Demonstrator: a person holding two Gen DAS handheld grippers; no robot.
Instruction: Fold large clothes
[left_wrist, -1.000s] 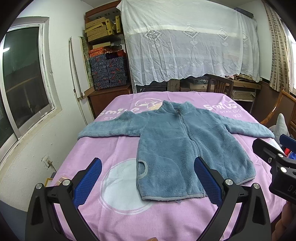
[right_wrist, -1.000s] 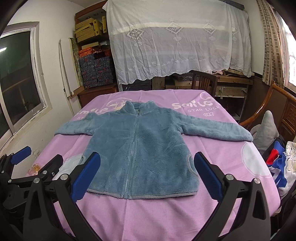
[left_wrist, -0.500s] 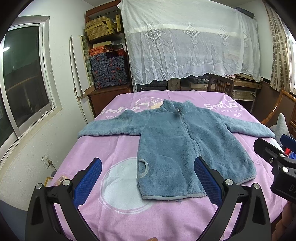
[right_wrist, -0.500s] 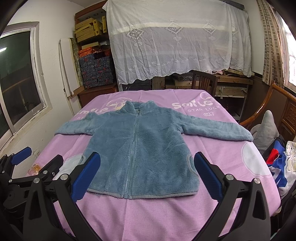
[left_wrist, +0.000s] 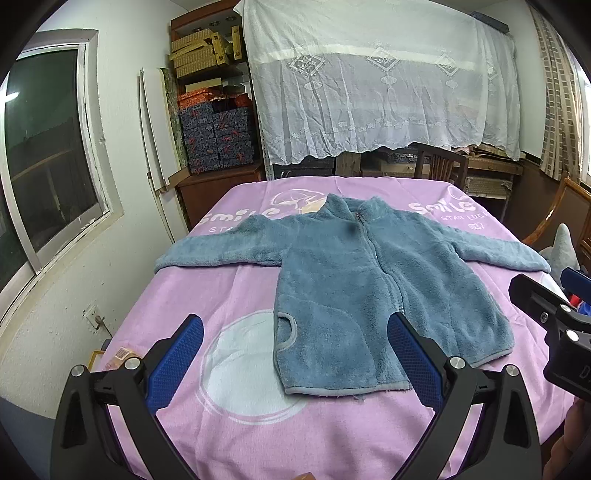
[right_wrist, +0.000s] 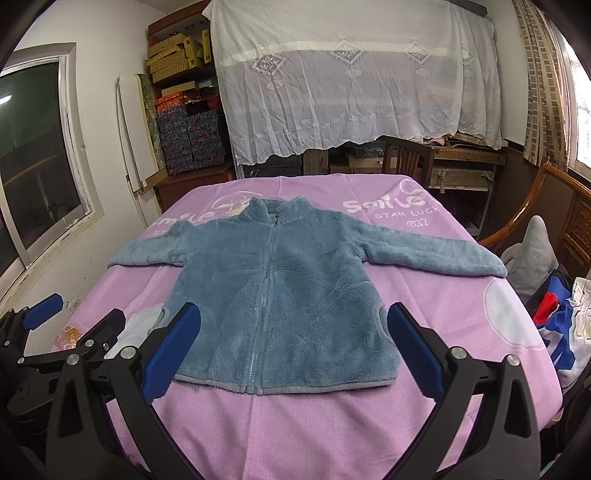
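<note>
A blue-grey fleece jacket (left_wrist: 354, 280) (right_wrist: 280, 291) lies flat and zipped on a pink bedspread (left_wrist: 236, 417) (right_wrist: 443, 306), collar at the far end, both sleeves spread sideways. My left gripper (left_wrist: 295, 363) hovers open near the bed's near edge, over the jacket's left hem corner, with nothing between its blue pads. My right gripper (right_wrist: 293, 363) is open too, above the hem's middle, empty. The right gripper's black frame (left_wrist: 554, 325) shows at the left wrist view's right edge. The left gripper's frame (right_wrist: 55, 343) shows at the lower left of the right wrist view.
A white wall with a window (left_wrist: 44, 173) runs along the bed's left side. Stacked boxes on shelves (left_wrist: 218, 133) and a lace-draped rack (left_wrist: 376, 85) stand behind the bed. A wooden chair (right_wrist: 406, 158) sits at the far end. A grey plush (right_wrist: 532, 254) and coloured clothes (right_wrist: 557, 325) lie at right.
</note>
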